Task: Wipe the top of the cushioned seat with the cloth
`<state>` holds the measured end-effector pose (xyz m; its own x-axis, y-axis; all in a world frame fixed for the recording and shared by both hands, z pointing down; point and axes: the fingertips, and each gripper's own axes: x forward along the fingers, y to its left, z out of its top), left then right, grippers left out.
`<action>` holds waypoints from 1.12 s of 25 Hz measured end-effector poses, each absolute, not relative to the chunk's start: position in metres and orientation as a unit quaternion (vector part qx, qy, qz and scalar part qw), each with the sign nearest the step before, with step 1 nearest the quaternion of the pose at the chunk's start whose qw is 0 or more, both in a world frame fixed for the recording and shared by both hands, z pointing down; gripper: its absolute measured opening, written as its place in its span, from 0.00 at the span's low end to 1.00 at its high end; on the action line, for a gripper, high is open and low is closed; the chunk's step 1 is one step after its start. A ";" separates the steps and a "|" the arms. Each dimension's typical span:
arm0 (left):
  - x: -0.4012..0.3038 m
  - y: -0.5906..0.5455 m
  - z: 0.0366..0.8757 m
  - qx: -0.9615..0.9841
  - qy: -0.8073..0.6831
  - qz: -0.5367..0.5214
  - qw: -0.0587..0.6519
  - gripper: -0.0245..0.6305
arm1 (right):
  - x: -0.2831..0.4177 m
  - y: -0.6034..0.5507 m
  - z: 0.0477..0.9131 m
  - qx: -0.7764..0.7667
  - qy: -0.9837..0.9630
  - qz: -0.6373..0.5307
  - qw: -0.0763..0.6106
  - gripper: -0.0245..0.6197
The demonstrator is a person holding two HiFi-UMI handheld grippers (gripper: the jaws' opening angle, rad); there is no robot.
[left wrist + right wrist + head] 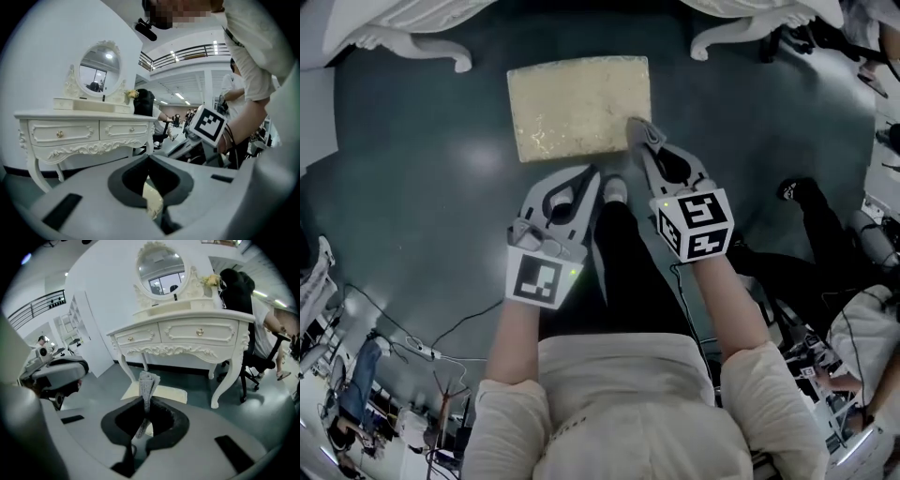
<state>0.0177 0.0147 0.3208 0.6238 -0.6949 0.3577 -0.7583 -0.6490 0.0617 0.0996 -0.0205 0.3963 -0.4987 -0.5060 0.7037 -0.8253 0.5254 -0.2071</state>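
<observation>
The cushioned seat (578, 105) is a cream rectangle on the dark floor, ahead of the person's feet. My right gripper (636, 131) is shut on a grey knitted cloth (637, 125), which sticks out past the fingertips over the seat's near right corner. In the right gripper view the cloth (148, 386) stands upright between the jaws of the right gripper (145, 414), with the seat (166, 393) beyond it. My left gripper (589, 176) hovers lower left of the seat, jaws closed with nothing in them. A strip of the seat (153, 196) shows below the left gripper (149, 161).
A white carved dressing table (183, 331) with an oval mirror (160, 268) stands behind the seat; its legs (712, 42) frame the seat's far side. A person on an office chair (255, 363) sits to the right. Cables (412, 347) lie on the floor at left.
</observation>
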 end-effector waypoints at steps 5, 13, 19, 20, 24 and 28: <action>-0.014 0.016 0.261 0.892 -0.422 0.139 0.090 0.04 | 0.073 -0.024 0.317 0.414 -0.843 0.239 0.246 0.08; -0.043 0.012 0.151 0.896 -0.431 0.095 0.042 0.04 | 0.047 -0.030 0.186 0.432 -0.869 0.166 0.173 0.08; -0.058 0.027 0.074 0.892 -0.447 0.062 0.032 0.04 | 0.046 -0.020 0.112 0.438 -0.878 0.123 0.149 0.08; -0.059 0.029 0.061 0.894 -0.445 0.054 0.028 0.04 | 0.047 -0.019 0.100 0.440 -0.879 0.117 0.143 0.08; -0.064 0.030 0.017 0.897 -0.440 0.040 -0.002 0.04 | 0.048 -0.019 0.057 0.446 -0.883 0.090 0.118 0.08; -0.068 0.032 -0.014 0.895 -0.443 0.041 -0.038 0.04 | 0.049 -0.017 0.017 0.449 -0.888 0.054 0.082 0.08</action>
<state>-0.0675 0.0319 -0.0135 0.6040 -0.7960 0.0403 -0.7898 -0.6045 -0.1039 0.0485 -0.0168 0.0174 -0.5837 -0.7883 0.1948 -0.8060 0.5915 -0.0215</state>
